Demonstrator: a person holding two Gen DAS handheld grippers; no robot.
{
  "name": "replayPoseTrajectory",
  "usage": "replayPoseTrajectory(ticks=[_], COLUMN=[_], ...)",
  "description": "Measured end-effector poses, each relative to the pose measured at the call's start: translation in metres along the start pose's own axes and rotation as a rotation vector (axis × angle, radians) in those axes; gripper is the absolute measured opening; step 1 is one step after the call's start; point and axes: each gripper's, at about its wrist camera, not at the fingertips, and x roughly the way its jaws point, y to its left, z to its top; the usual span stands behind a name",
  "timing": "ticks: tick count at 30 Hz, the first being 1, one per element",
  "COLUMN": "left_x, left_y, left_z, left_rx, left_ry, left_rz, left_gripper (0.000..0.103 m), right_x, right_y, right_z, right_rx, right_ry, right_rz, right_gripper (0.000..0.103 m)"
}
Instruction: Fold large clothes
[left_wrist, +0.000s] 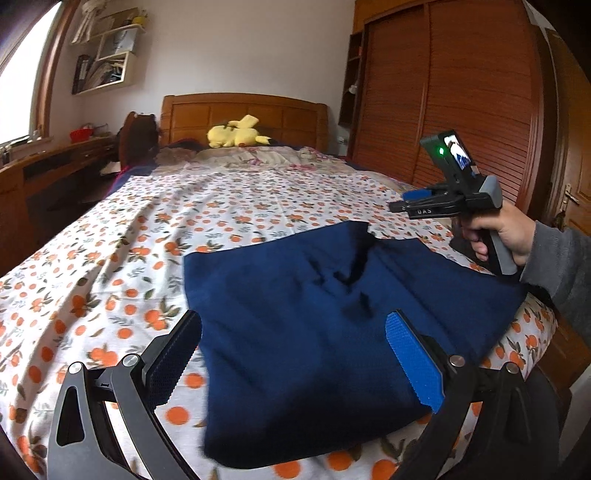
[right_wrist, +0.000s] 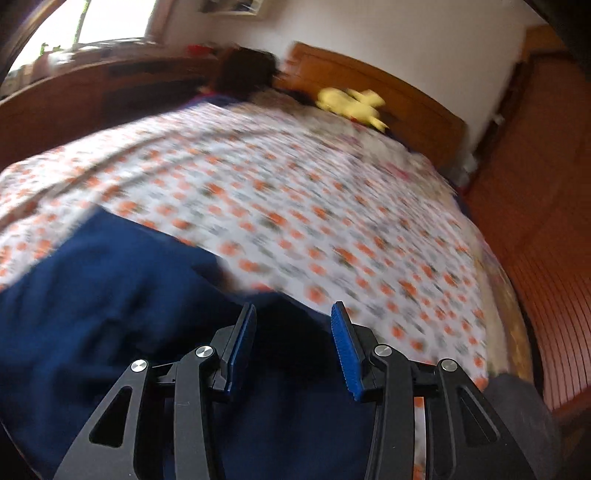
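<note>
1. From my left wrist camera, my left gripper (left_wrist: 293, 350) was spread wide, its two blue-padded fingers (left_wrist: 415, 363) far apart and holding nothing.
2. The navy blue garment (left_wrist: 332, 317) lay folded into a rough rectangle on the orange-print bedsheet (left_wrist: 129, 258), and it filled the gap between my left fingers; I could not tell whether the pads touched the cloth or hung just above it.
3. The garment's near edge ran below my fingertips toward the foot of the bed, and a dark crease sat in the cloth beyond them.
4. In that same view my right gripper (left_wrist: 397, 205) was held in my right hand (left_wrist: 495, 236) above the garment's far right corner, apart from the fabric.
5. Farther off, a yellow plush toy (left_wrist: 236, 134) lay against the wooden headboard (left_wrist: 258, 110), and a slatted wooden wardrobe (left_wrist: 461, 92) stood to the right of the bed.
6. From my right wrist camera, which was blurred, my right gripper (right_wrist: 293, 345) was parted to a moderate gap with nothing between the pads.
7. There the navy garment (right_wrist: 110, 295) spread to the left and beneath my fingers, its edge passing under the right finger (right_wrist: 345, 350), where the sheet (right_wrist: 295, 203) began.
8. The plush toy (right_wrist: 352, 103) showed as a yellow smear near the headboard (right_wrist: 406, 99).
</note>
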Motion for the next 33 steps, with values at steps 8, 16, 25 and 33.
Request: replayPoseTrajectory(ticks=[8,16,25,33], left_x=[0.024,0.038,0.045,0.042], left_y=[-0.025,-0.032,-0.033,-0.030], left_z=[-0.005,-0.008,-0.009,-0.011], left_rx=[0.018,0.033,0.035,0.036], left_ry=[0.032,0.059,0.071,0.068], left_rz=[-0.032,-0.038,-0.038,-0.037], left_gripper=[0.100,0.100,0.100,0.100], right_x=[0.063,0.104,0.080,0.085], right_y=[-0.092,-0.116,-0.112,-0.119], right_z=[-0.055,-0.079,-0.060,-0.061], right_rx=[0.241,0.372,0.304,0.296], right_ry=[0.187,0.291,0.128,0.225], right_rz=[-0.075,-0.020,-0.049,-0.220], right_gripper=[0.040,0.040,0.002,0.002])
